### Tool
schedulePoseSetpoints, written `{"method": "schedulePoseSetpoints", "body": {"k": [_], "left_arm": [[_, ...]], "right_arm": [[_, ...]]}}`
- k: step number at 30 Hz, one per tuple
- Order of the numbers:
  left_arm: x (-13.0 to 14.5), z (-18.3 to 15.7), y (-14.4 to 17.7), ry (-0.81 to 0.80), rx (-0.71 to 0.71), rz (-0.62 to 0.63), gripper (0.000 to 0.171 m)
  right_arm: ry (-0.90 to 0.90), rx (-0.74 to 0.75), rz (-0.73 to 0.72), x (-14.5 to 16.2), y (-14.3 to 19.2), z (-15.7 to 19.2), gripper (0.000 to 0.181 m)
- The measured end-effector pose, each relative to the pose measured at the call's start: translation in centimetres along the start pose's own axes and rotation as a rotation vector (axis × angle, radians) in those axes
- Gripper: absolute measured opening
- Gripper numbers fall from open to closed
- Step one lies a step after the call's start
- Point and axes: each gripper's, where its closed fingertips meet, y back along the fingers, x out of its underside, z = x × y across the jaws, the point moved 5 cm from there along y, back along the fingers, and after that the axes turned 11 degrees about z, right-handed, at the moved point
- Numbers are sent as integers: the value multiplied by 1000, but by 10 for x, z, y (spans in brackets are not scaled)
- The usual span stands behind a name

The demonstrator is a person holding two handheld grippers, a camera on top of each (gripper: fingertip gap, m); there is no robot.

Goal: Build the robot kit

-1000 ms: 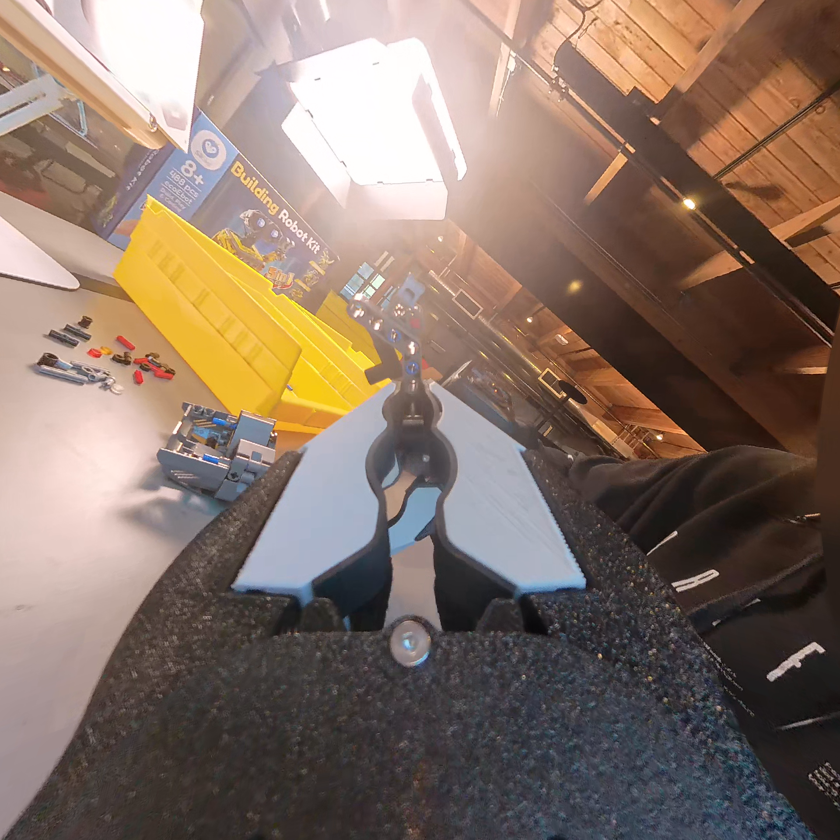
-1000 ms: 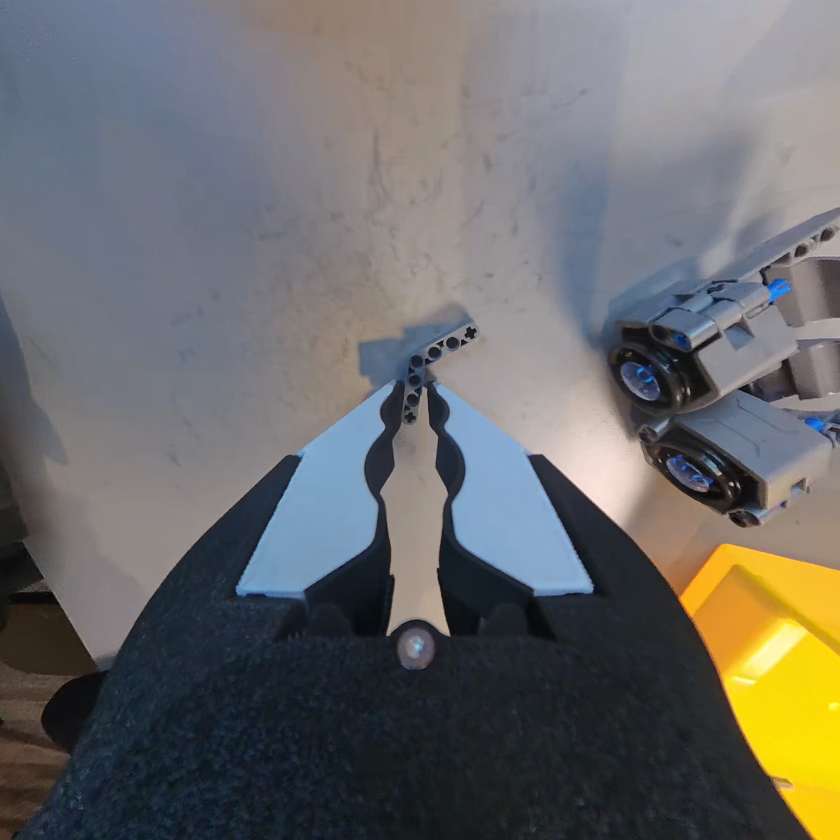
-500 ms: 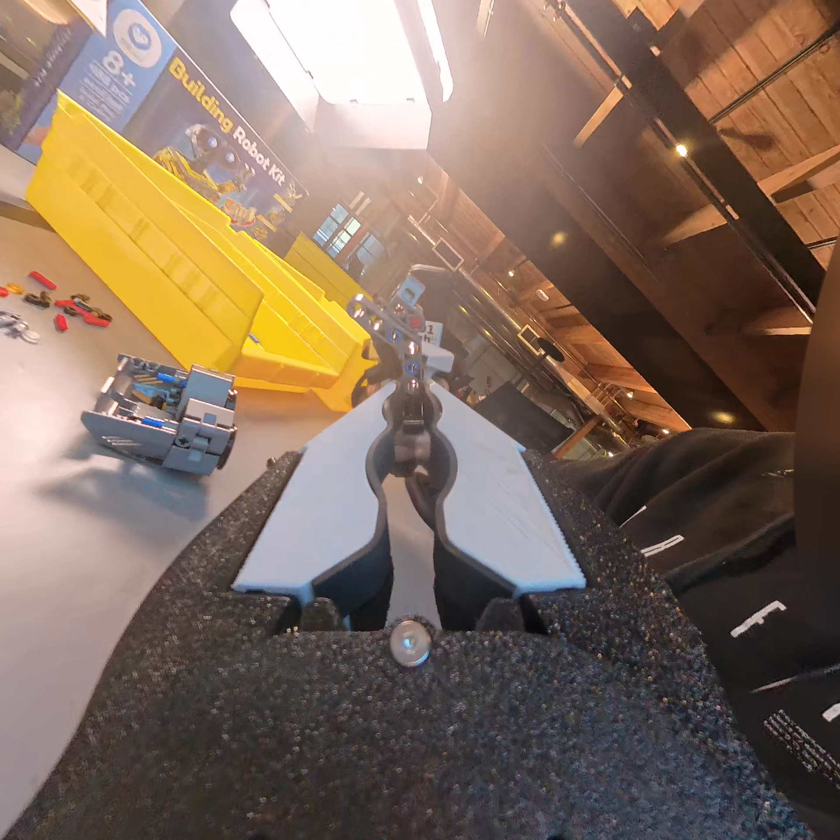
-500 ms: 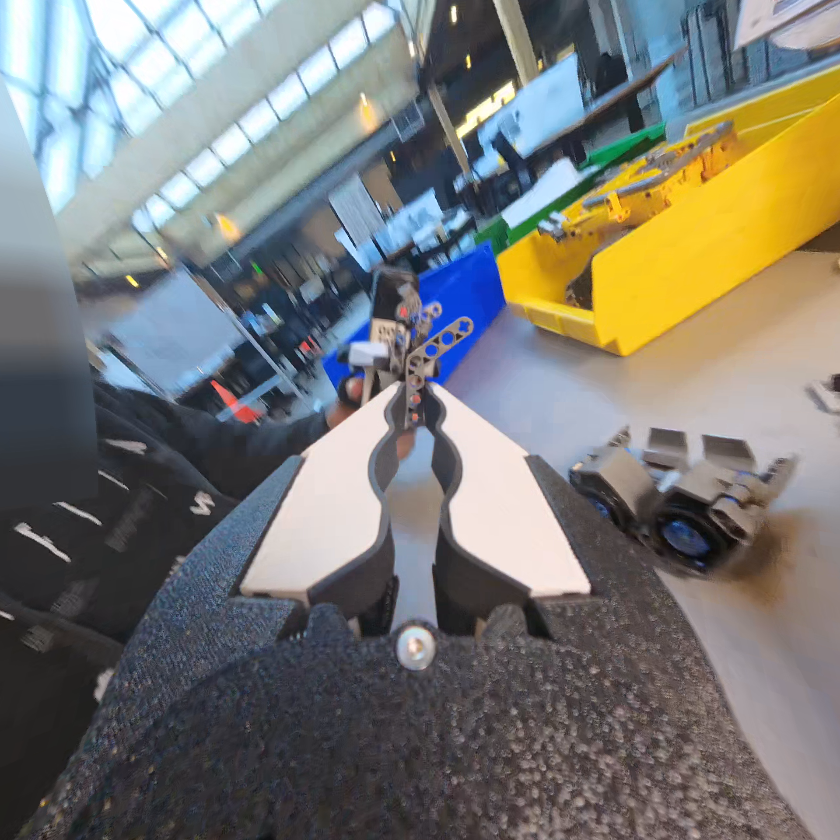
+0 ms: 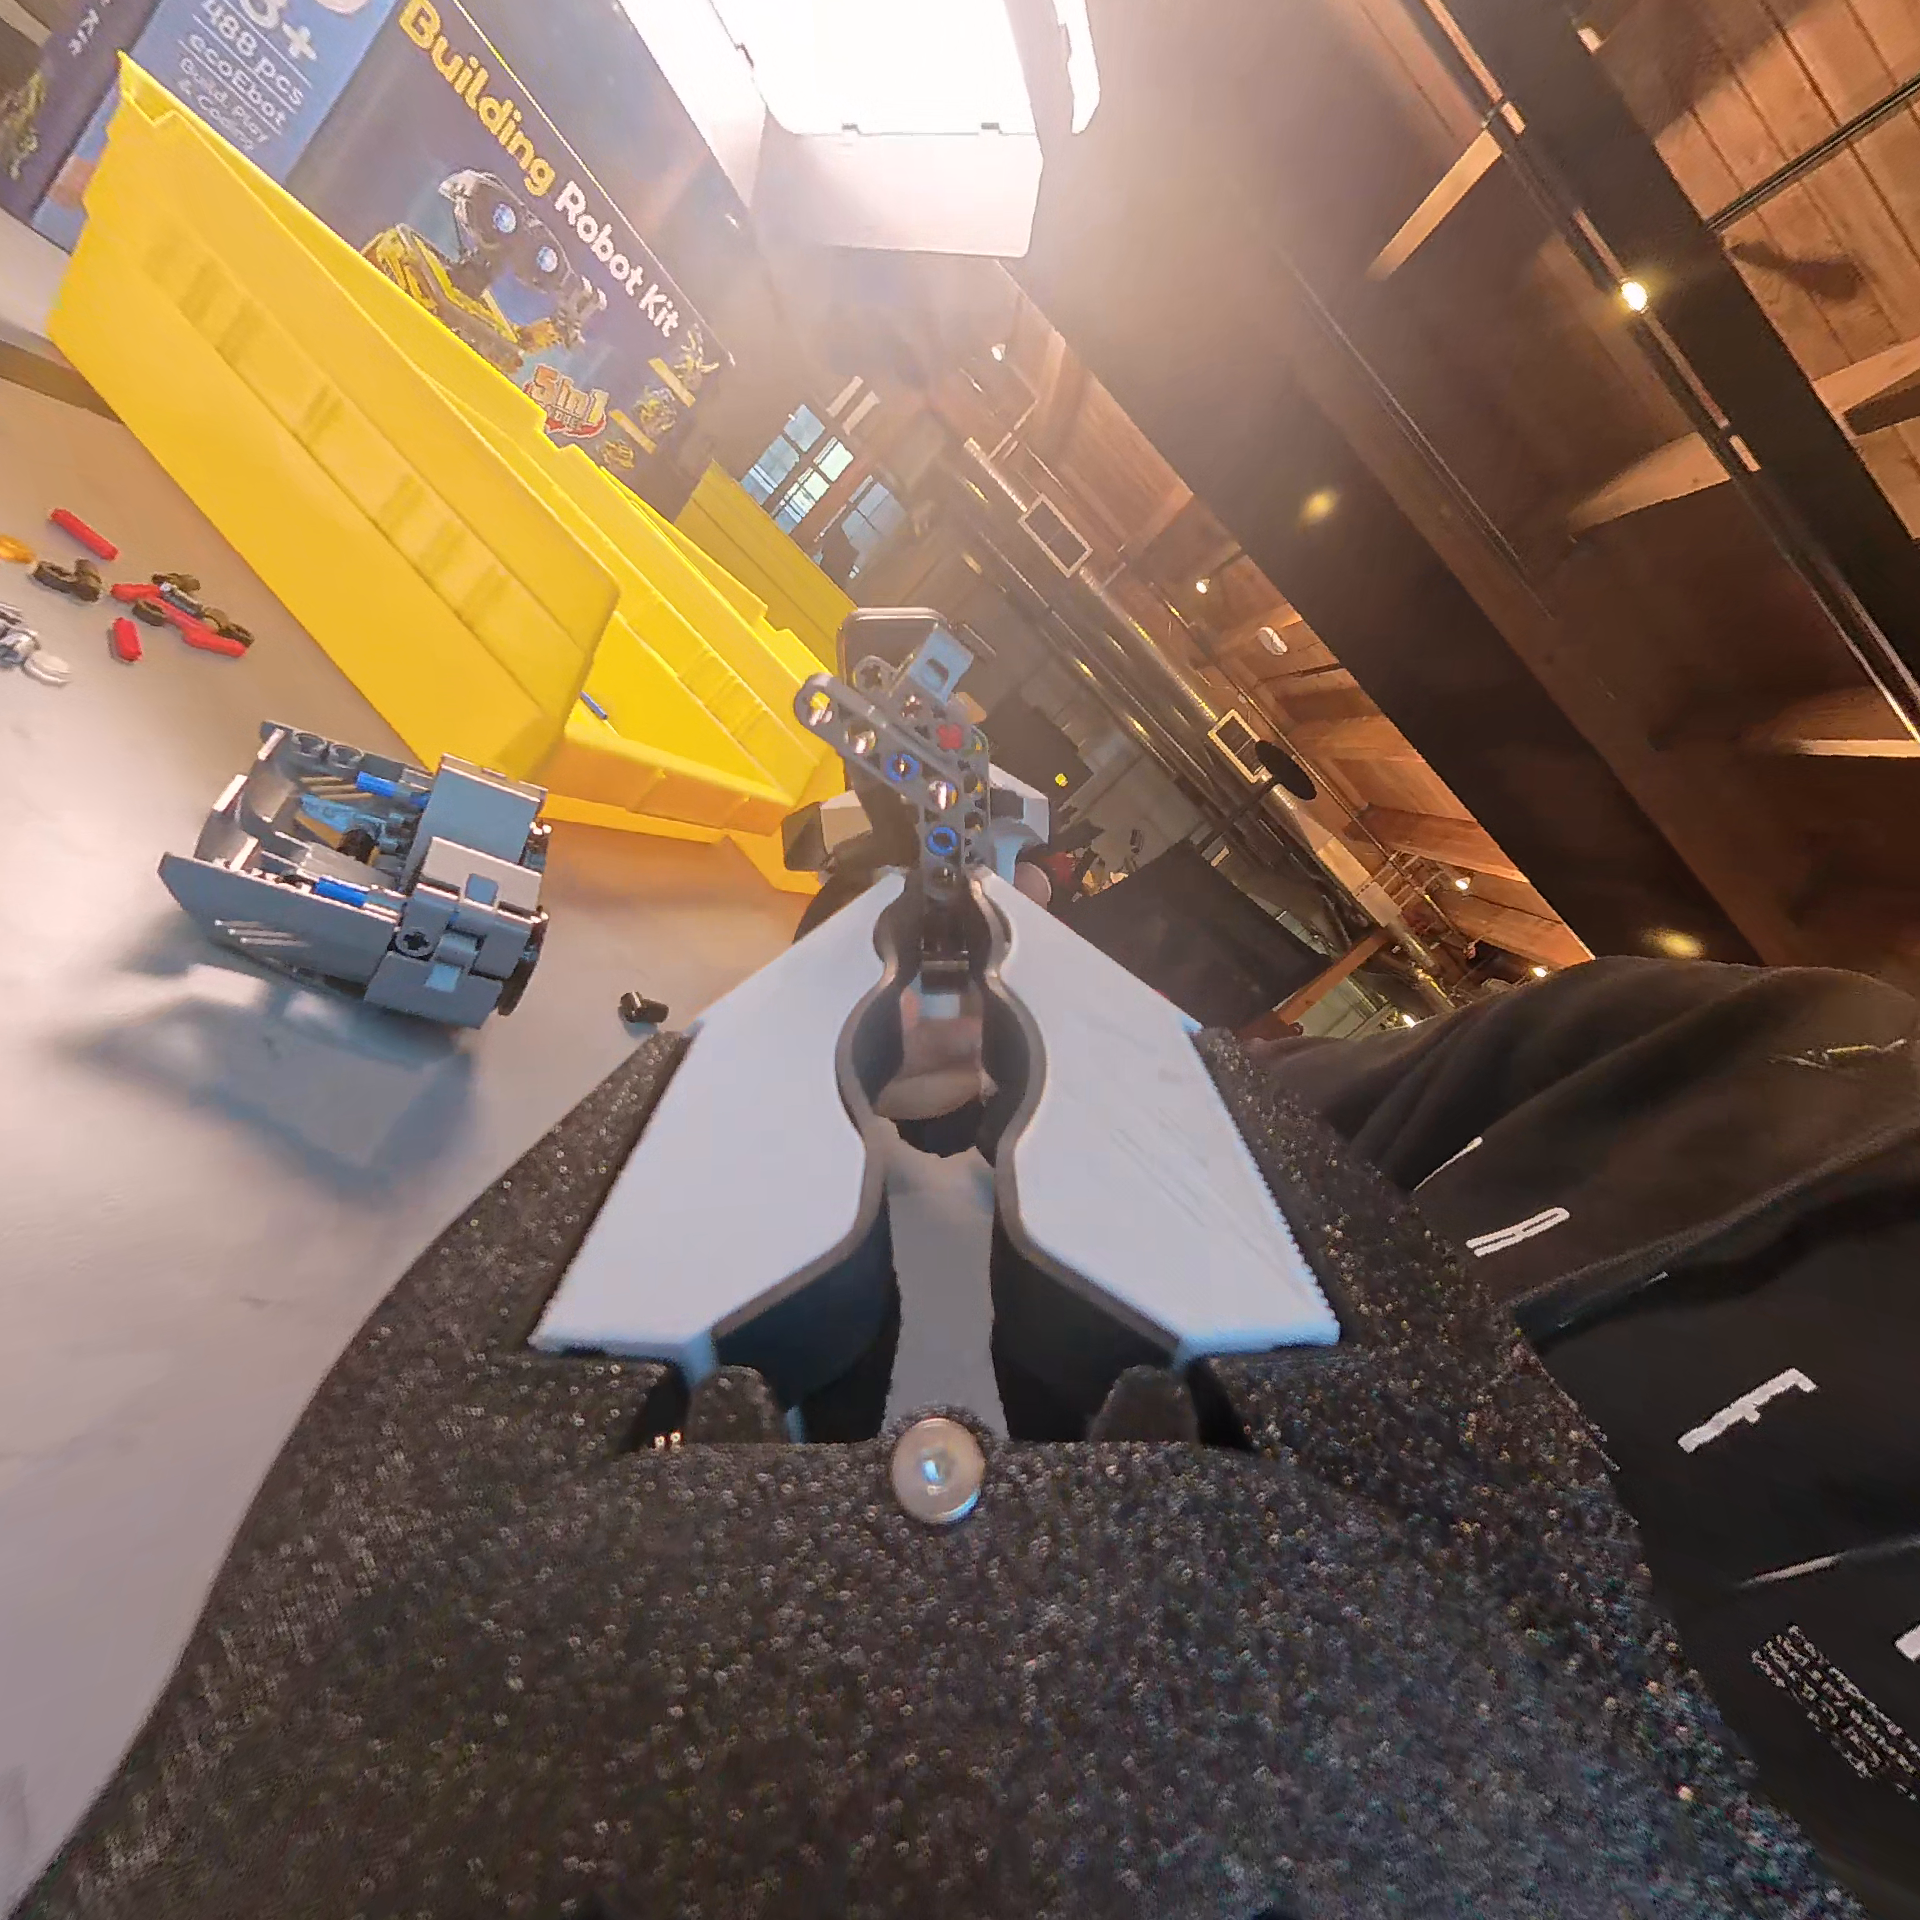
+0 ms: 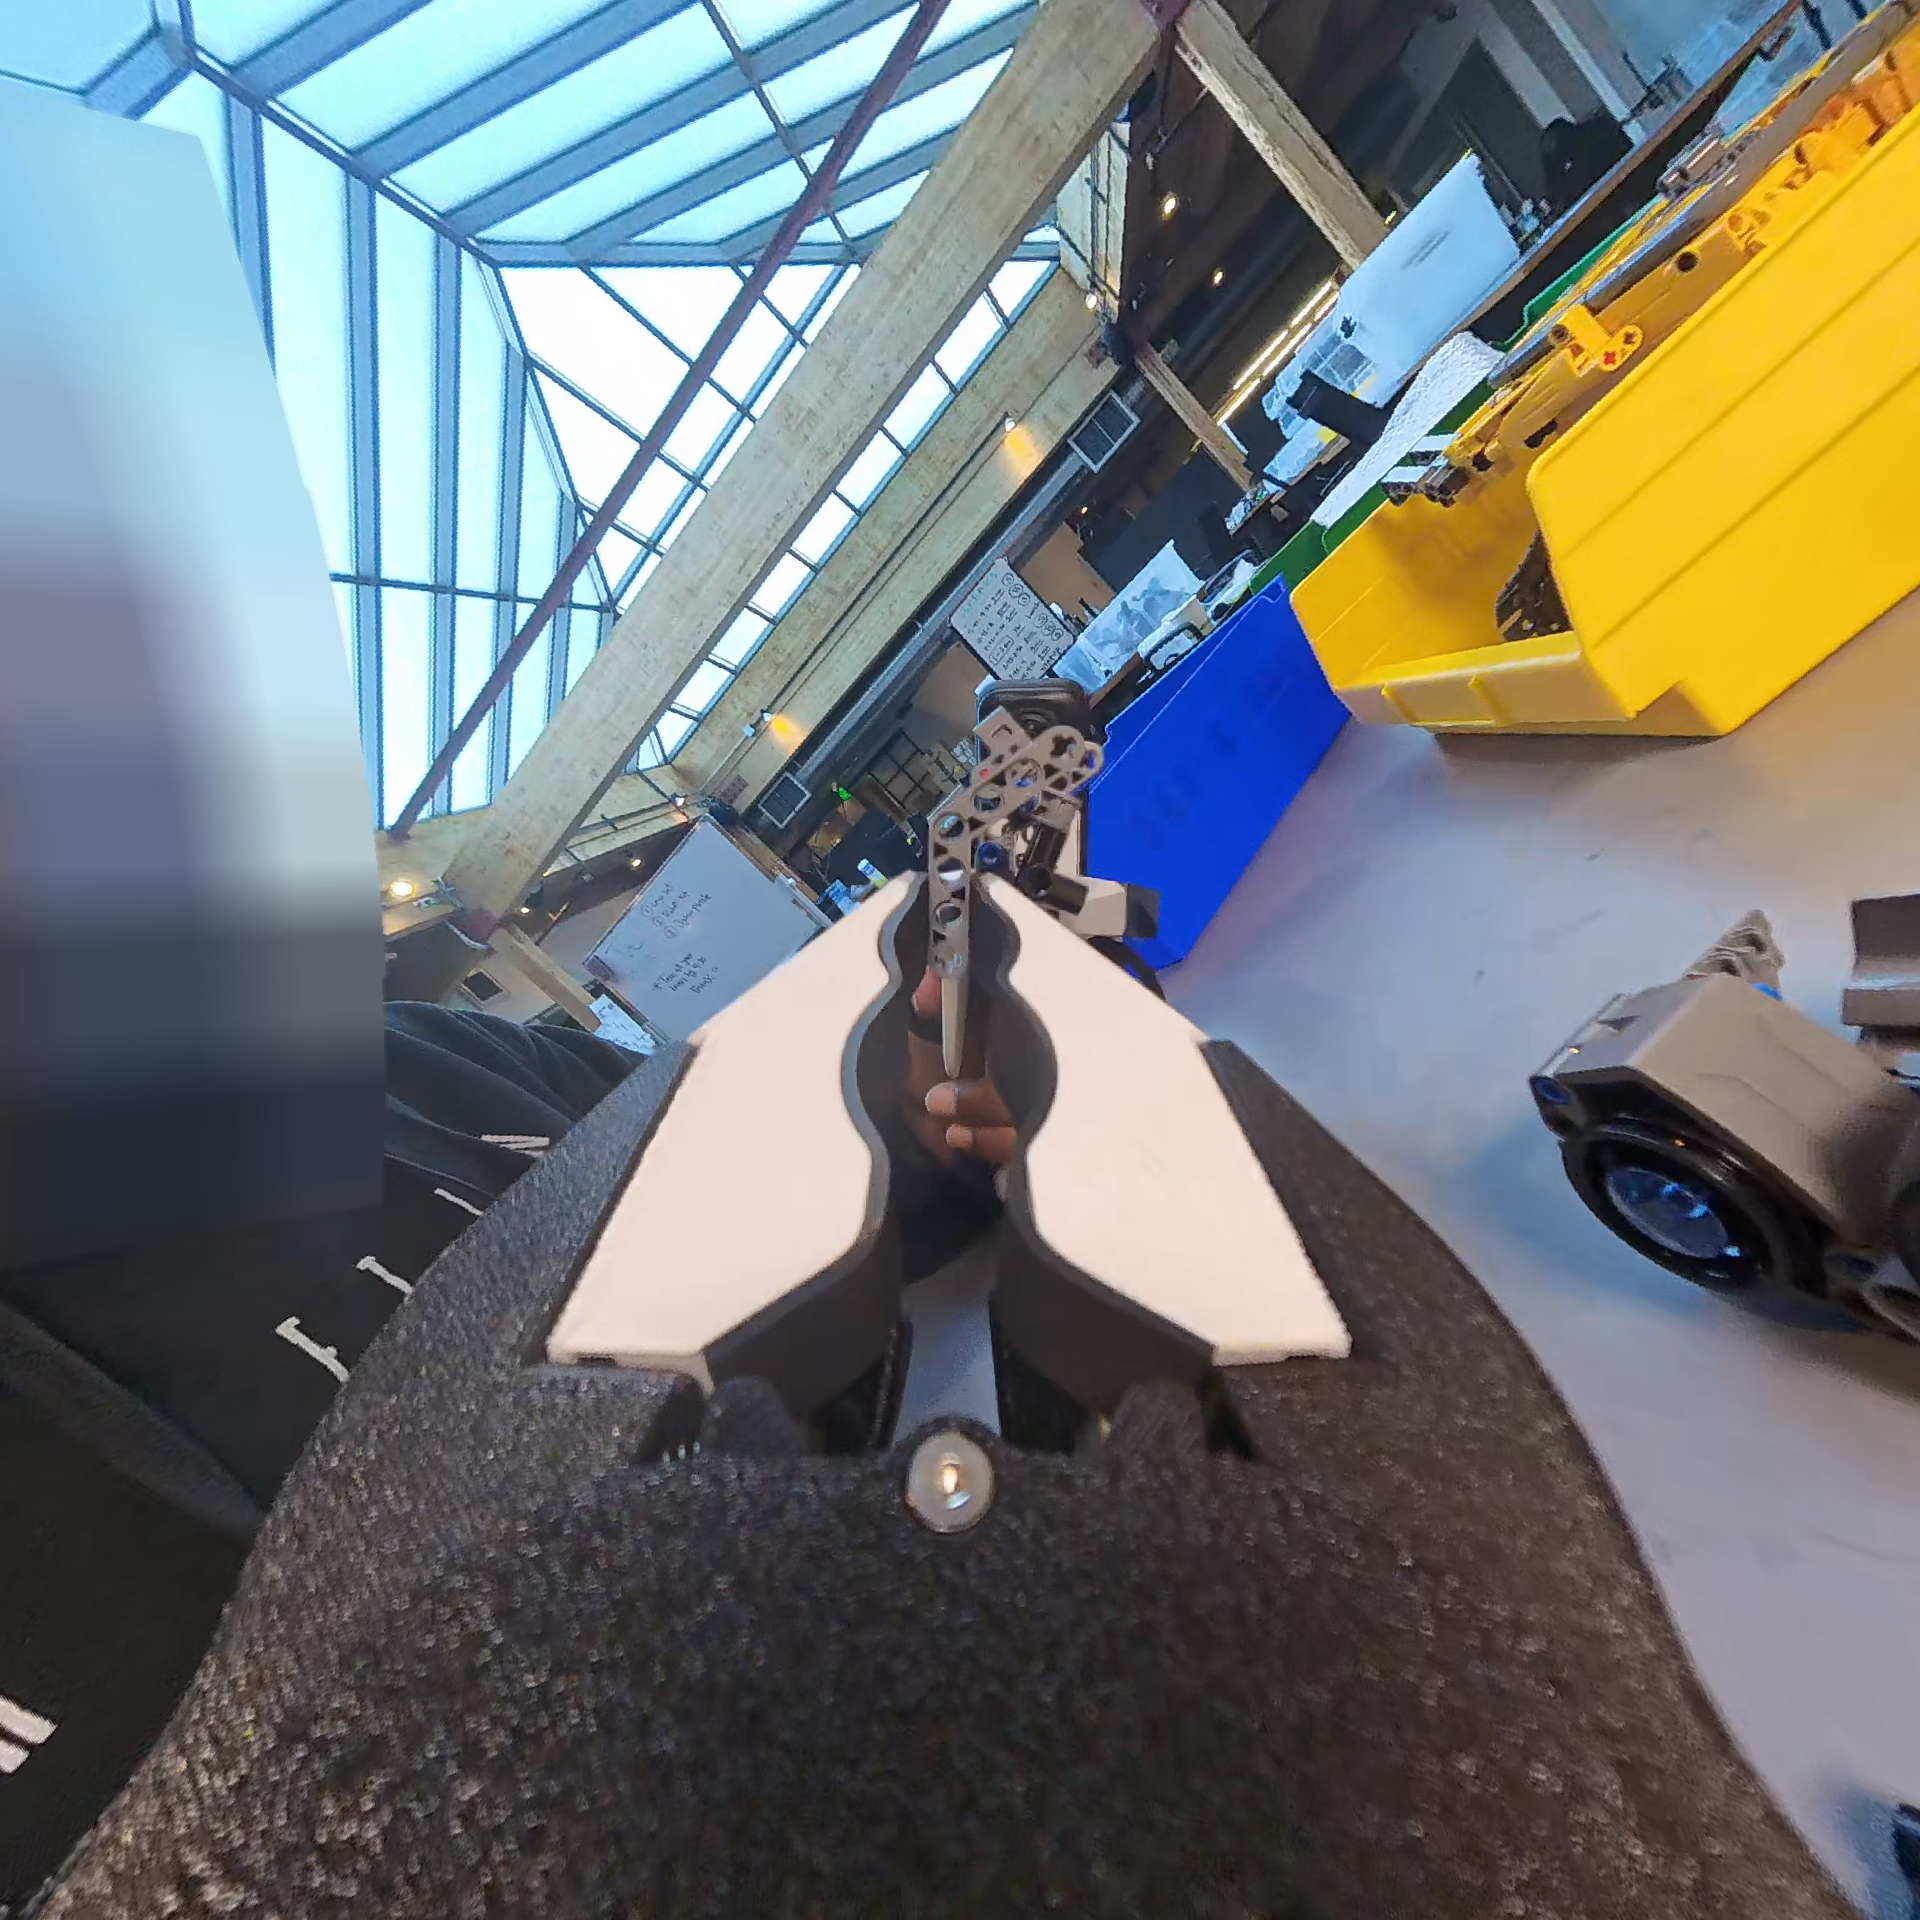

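Pinching tight, the left gripper (image 5: 940, 894) has its fingertips nearly together on the bottom of a small grey beam assembly (image 5: 914, 764) with blue and red pins, held up off the grey table (image 5: 156, 1195). The right gripper (image 6: 961, 904) is also almost closed, clamped on a thin bent grey beam (image 6: 971, 831) that sticks up past its tips. In both views the 2 pieces overlap in mid-air; can't tell if they're joined. Off to the side, a chunky grey motor block (image 5: 364, 894) sits on the table, near the yellow bins (image 5: 343, 478), with little red and black pins (image 5: 135, 608) farther left.
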Motion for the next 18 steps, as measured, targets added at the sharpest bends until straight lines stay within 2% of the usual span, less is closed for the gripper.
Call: {"method": "schedulePoseSetpoints", "body": {"k": [11,18], "left_arm": [[1,-3,-1,-19,-2,10,6],[1,-5,-1,-13,-1,10,7]], "right_arm": [[23,36,-6,-1,2,-1,5],[-33,7,-93,2,0,-2,5]]}}
